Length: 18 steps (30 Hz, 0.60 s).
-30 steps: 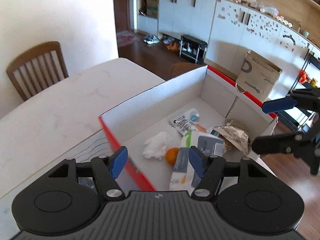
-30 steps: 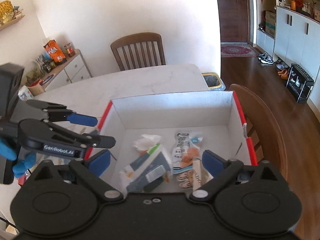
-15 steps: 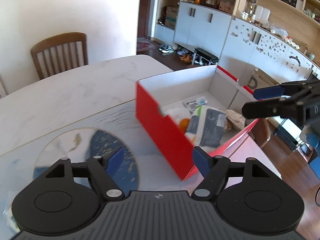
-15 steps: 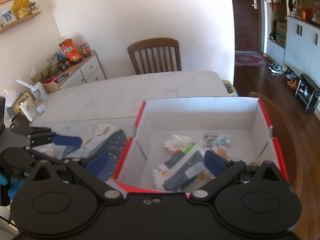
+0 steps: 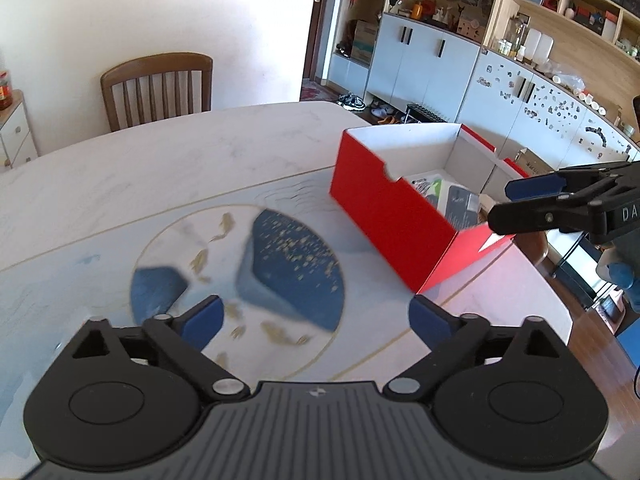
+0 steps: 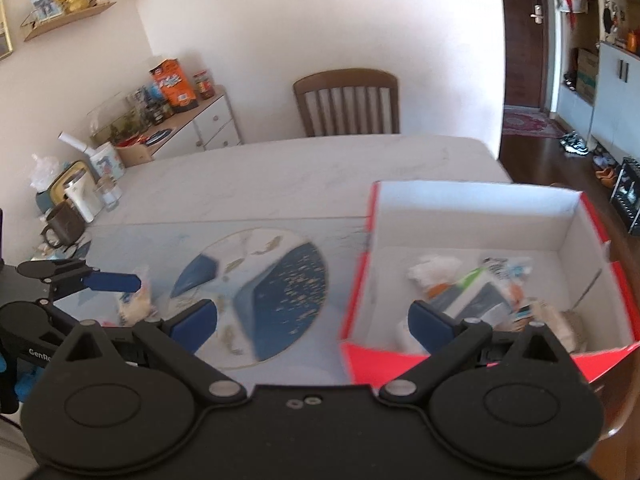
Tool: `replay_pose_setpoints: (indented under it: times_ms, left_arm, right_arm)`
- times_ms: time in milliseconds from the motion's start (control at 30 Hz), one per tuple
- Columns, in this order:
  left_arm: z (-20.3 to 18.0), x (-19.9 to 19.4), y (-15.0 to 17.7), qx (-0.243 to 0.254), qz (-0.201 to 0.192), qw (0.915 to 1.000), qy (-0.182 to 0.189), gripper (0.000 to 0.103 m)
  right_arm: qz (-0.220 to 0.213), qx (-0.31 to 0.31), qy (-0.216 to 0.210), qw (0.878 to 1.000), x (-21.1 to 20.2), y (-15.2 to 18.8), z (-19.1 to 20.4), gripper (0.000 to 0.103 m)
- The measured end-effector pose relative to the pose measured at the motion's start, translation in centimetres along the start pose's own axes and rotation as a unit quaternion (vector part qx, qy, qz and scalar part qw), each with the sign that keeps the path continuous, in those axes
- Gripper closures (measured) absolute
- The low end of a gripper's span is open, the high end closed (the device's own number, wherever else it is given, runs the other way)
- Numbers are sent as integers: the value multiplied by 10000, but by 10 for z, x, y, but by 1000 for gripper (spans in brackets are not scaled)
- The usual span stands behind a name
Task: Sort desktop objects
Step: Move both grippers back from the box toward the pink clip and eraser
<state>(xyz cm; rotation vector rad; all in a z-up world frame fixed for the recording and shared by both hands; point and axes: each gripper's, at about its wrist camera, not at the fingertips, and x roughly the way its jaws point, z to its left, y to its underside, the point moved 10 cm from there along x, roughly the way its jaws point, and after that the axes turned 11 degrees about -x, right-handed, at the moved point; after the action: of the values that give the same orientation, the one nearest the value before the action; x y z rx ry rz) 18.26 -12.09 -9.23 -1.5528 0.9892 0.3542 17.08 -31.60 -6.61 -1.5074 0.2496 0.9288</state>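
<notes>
A red cardboard box [image 5: 384, 216] with white inner walls [image 6: 472, 216] stands on the table's right side. It holds a crumpled tissue [image 6: 434, 270] and several packets [image 6: 476, 296]. My left gripper [image 5: 316, 320] hovers over the round blue design of the table mat [image 5: 280, 264], left of the box. Its jaws are opening and nothing lies between them. My right gripper [image 6: 314, 324] is open and empty over the mat and the box's left wall. A small pale packet [image 6: 134, 306] lies on the mat's left part, under one of the left gripper's fingers [image 6: 114, 282].
Mugs and a jar [image 6: 80, 204] crowd the table's far left corner. A wooden chair [image 6: 348, 104] stands behind the table, and a sideboard [image 6: 192, 120] with snack packs lines the wall. The table edge [image 5: 532, 280] drops off right of the box.
Both grippers drew back from above the box and swung left over the mat. The left jaws widened. The box contents stayed in place.
</notes>
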Motion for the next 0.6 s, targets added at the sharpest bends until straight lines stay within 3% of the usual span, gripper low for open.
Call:
replay_pose_setpoints:
  times_ms: [600]
  left_arm:
    - [91, -43, 52, 259, 207, 9994, 66, 2]
  right_arm:
    - [381, -155, -346, 9986, 43, 31, 129, 1]
